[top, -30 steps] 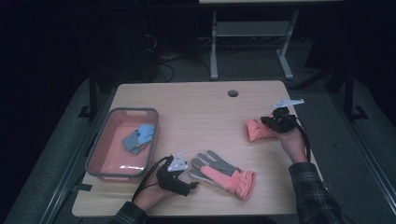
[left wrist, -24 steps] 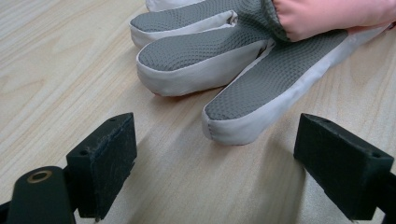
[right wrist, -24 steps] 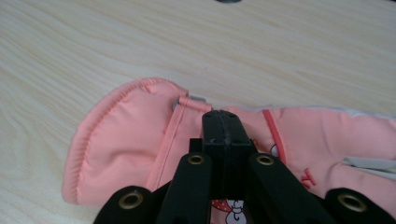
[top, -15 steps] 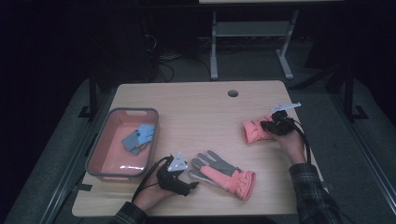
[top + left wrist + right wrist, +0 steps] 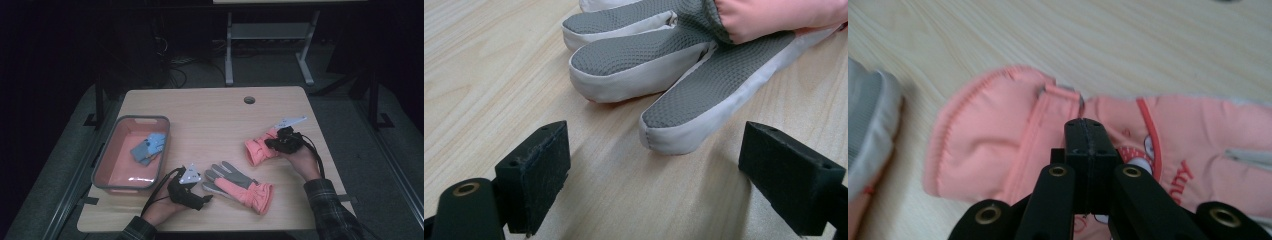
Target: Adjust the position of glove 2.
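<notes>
A grey-rimmed pink tray [image 5: 102, 152] sits at the left side of the wooden table [image 5: 210, 115], with blue and grey cloth pieces [image 5: 149, 147] lying inside. A round hole [image 5: 249, 100] marks the far edge. A metal stand [image 5: 267, 35] rises beyond.

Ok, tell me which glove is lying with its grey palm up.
The near glove, by the left gripper: grey palm and fingers face up. The far glove, under the right gripper, shows pink fabric only.
</notes>
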Demonstrator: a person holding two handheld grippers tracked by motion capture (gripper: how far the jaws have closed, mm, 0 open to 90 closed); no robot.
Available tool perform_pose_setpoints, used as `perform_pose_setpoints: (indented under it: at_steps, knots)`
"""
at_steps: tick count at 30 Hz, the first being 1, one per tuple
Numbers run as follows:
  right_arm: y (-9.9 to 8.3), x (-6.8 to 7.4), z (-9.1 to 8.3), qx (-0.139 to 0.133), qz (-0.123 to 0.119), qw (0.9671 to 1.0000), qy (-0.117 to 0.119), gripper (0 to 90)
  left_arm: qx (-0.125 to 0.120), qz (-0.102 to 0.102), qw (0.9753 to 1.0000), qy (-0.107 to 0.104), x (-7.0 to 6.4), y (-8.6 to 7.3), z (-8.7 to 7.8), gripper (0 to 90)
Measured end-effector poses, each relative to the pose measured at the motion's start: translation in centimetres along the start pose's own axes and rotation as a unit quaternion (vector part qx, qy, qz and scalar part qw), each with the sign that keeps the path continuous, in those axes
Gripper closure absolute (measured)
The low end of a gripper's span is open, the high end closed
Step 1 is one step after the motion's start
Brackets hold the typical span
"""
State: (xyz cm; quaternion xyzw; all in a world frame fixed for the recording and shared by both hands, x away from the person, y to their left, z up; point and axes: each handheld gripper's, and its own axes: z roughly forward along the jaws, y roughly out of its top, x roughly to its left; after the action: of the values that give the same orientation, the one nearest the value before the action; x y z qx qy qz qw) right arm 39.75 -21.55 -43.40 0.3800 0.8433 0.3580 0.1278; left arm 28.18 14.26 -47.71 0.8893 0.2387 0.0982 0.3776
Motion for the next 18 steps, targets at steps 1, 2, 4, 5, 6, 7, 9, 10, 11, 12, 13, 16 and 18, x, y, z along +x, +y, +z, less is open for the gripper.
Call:
perform_pose_setpoints:
  at_steps: [1,2,4,5,6,7,9,10,11,12,13,16,18]
  knots:
    - [0.3,0.1,-0.2,-0.009,-0.001,1.0000,0.003,89.9,0.000,0.000,1.0000,0.000,0.0,0.0,0.0,12.4]
    - [0.7,0.3,-0.4,-0.018,0.004,0.9998,0.008,89.9,0.000,0.000,1.0000,0.000,0.0,0.0,0.0,12.4]
    - [1.7,0.6,-0.5,-0.033,0.002,0.9993,0.017,89.9,0.000,0.000,1.0000,0.000,0.0,0.0,0.0,12.4]
    - [2.2,0.8,-0.3,-0.032,-0.001,0.9993,0.018,89.9,0.003,0.003,1.0000,0.001,0.0,0.0,0.0,12.4]
    - [2.7,0.9,0.1,-0.033,0.001,0.9993,0.017,89.9,0.002,0.003,1.0000,0.001,0.0,0.0,0.0,12.4]
    - [3.2,0.9,0.5,-0.032,0.001,0.9993,0.018,89.9,0.002,0.002,1.0000,0.001,0.0,0.0,0.0,12.4]
    - [3.9,0.7,1.4,-0.029,0.007,0.9994,0.014,89.9,0.002,0.002,1.0000,0.001,0.0,0.0,0.0,12.4]
    - [4.2,0.5,2.1,-0.023,0.012,0.9995,0.016,89.9,0.002,0.002,1.0000,0.001,0.0,0.0,0.0,12.4]
    - [4.4,0.5,2.5,-0.018,0.016,0.9996,0.015,89.9,0.002,0.002,1.0000,0.001,0.0,0.0,0.0,12.4]
    - [4.6,0.3,3.2,-0.010,0.015,0.9998,0.011,89.9,0.002,0.002,1.0000,0.000,0.0,0.0,0.0,12.4]
    - [4.7,0.2,3.7,-0.004,0.016,0.9998,0.008,89.9,0.002,0.002,1.0000,0.000,0.0,0.0,0.0,12.4]
    - [4.3,0.1,4.5,0.014,0.023,0.9996,0.009,89.9,0.002,0.002,1.0000,0.000,0.0,0.0,0.0,12.4]
    - [3.9,0.2,4.8,0.021,0.025,0.9994,0.012,89.9,0.000,0.000,1.0000,0.000,0.0,0.0,0.0,12.4]
